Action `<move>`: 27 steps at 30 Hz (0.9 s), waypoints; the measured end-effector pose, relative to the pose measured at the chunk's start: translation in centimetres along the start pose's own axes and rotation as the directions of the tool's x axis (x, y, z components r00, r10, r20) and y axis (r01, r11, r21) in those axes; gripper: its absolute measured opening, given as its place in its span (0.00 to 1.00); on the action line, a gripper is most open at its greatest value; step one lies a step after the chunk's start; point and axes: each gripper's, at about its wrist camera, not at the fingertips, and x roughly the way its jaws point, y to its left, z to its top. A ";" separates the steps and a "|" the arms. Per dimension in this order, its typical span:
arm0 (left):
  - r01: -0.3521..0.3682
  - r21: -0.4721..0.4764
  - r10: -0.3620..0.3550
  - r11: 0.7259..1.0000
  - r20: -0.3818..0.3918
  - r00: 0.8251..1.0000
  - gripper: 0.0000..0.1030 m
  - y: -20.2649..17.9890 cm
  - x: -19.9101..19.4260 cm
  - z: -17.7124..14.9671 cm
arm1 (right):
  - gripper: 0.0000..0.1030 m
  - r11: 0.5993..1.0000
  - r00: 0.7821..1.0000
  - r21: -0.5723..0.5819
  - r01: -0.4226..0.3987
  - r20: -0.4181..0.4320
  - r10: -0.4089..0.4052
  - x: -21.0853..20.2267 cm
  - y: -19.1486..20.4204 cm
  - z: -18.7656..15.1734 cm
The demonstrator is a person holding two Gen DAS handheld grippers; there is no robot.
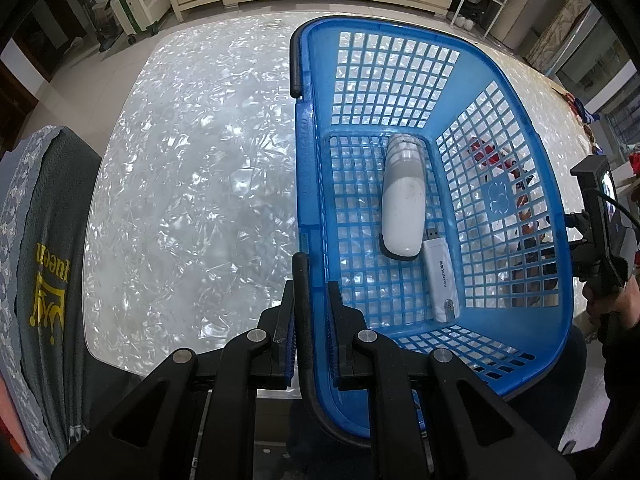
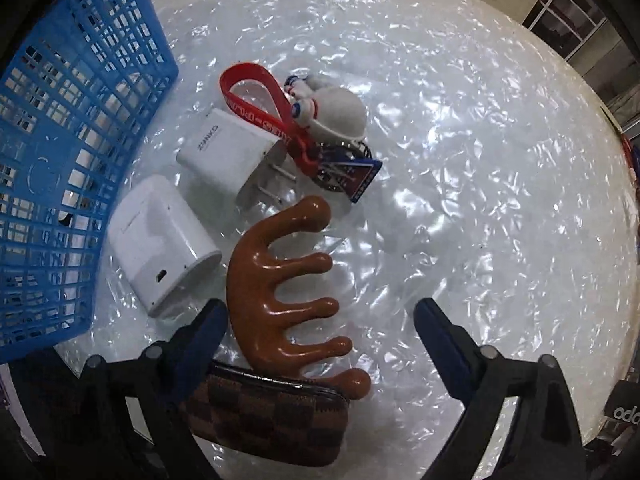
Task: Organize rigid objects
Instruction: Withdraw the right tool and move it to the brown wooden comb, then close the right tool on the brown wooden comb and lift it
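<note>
Your right gripper (image 2: 320,320) points down over the surface (image 2: 480,160), fingers spread and touching nothing. The brown massage comb (image 2: 276,280) lies between them, hard by the left finger (image 2: 208,324), just right of the blue basket (image 2: 72,160); its spine runs along your view, prongs toward the right finger. Your left gripper (image 1: 310,300) pinches the basket's near rim, steadying it. The right hand is nearer the comb.
</note>
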 end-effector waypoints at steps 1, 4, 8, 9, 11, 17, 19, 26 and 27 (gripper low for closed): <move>0.000 0.001 0.000 1.000 0.000 1.000 0.14 0.0 0.0 0.0 | 0.91 1.000 1.000 0.000 -0.001 0.002 0.001 0.2 0.0 -0.1; 0.001 0.000 -0.001 1.000 0.000 1.000 0.14 -0.1 0.0 0.0 | 0.90 1.000 1.000 0.003 -0.002 0.015 0.001 0.6 -0.2 -0.1; 0.004 -0.002 -0.004 1.000 0.001 1.000 0.14 0.0 0.0 0.0 | 0.60 0.998 0.998 -0.059 -0.014 0.067 0.018 -0.7 0.1 -1.0; 0.005 -0.001 -0.005 1.000 0.001 1.000 0.14 -0.1 0.0 0.0 | 0.57 0.997 0.997 -0.071 -0.013 0.071 0.018 -0.9 0.5 -1.4; 0.008 -0.002 -0.008 1.000 0.002 1.000 0.14 -0.1 0.0 0.0 | 0.55 0.997 0.997 -0.077 -0.019 0.074 0.025 -0.9 0.5 -1.5; 0.007 -0.002 -0.007 1.000 0.001 1.000 0.14 -0.1 0.0 -0.1 | 0.48 0.998 0.996 -0.065 -0.025 0.080 0.030 -1.5 0.6 -1.4; 0.009 -0.003 -0.009 1.000 0.002 1.000 0.14 -0.1 0.0 -0.1 | 0.48 0.999 0.996 -0.045 -0.030 0.080 0.034 -2.0 -0.1 -0.6; 0.011 -0.004 -0.011 1.000 0.003 1.000 0.14 -0.1 0.0 -0.1 | 0.48 0.998 0.992 0.002 -0.055 0.110 0.055 -3.4 -1.4 0.1; 0.011 -0.003 -0.011 1.000 0.003 1.000 0.14 -0.1 0.1 -0.1 | 0.48 0.999 0.992 0.005 -0.052 0.114 0.051 -3.8 -1.6 0.2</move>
